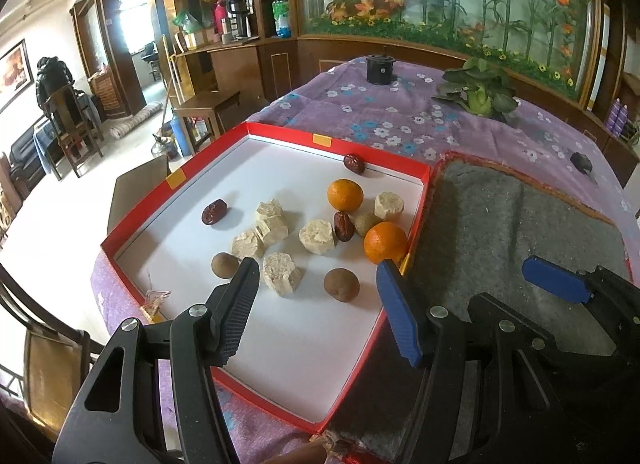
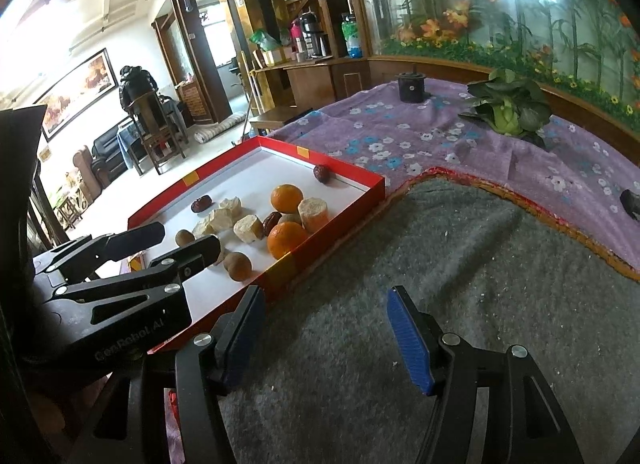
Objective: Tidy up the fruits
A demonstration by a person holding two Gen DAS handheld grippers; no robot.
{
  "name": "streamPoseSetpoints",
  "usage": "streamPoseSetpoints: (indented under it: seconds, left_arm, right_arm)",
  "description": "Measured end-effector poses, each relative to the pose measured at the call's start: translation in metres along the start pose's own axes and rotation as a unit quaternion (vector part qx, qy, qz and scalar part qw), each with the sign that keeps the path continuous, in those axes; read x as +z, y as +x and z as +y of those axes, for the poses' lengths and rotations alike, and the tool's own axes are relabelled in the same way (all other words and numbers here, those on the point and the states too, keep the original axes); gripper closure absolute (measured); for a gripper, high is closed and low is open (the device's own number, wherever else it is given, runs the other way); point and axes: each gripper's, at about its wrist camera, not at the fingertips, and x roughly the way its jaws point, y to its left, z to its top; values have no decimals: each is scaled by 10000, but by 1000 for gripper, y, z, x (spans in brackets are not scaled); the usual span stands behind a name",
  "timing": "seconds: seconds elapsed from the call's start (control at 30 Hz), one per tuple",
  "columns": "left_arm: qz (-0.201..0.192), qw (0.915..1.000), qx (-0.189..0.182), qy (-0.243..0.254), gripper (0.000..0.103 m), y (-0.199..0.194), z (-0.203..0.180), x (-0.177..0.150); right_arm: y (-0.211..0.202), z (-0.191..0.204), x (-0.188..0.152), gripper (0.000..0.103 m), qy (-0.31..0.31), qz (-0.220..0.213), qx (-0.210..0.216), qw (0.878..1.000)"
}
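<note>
2 round orange mandarins [image 1: 345, 195] are sitting mixed among dates and pale chunks in the shallow red-rimmed white tray [image 1: 280, 344], while the left gripper [image 1: 316, 304] is hovering wide open and empty above it, likely choosing a fruit, and the right gripper [image 2: 326, 338] is waiting open over the grey felt mat [image 2: 460, 264].

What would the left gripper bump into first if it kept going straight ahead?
Probably the brown longan, lying almost dead ahead between the open fingers of the left gripper on the white floor of the red box. The pale cut chunk sits just to its left. Depth is hard to judge through the fisheye.
</note>
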Motion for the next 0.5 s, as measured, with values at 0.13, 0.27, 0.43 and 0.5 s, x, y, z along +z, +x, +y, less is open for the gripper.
streamPoseSetpoints:
  seconds: [0.13, 0.27, 0.43, 0.5]
  left_arm:
    - [-11, 10000, 3, -28, 41, -1, 2, 0]
    - [-6, 10000, 18, -27, 41, -1, 2, 0]
    - [13, 10000, 21, -25, 41, -1, 2, 1]
    - [0, 10000, 37, -28, 41, -2, 3, 2]
  right_arm:
    - [0, 0, 0, 41, -16, 1, -2, 10000]
    - [1, 1, 0, 41, -56, 39, -34, 10000]
    - [1, 0, 3, 41, -30, 31, -7, 10000]
    - [2, 1, 4, 41, -18, 31, 28, 10000]
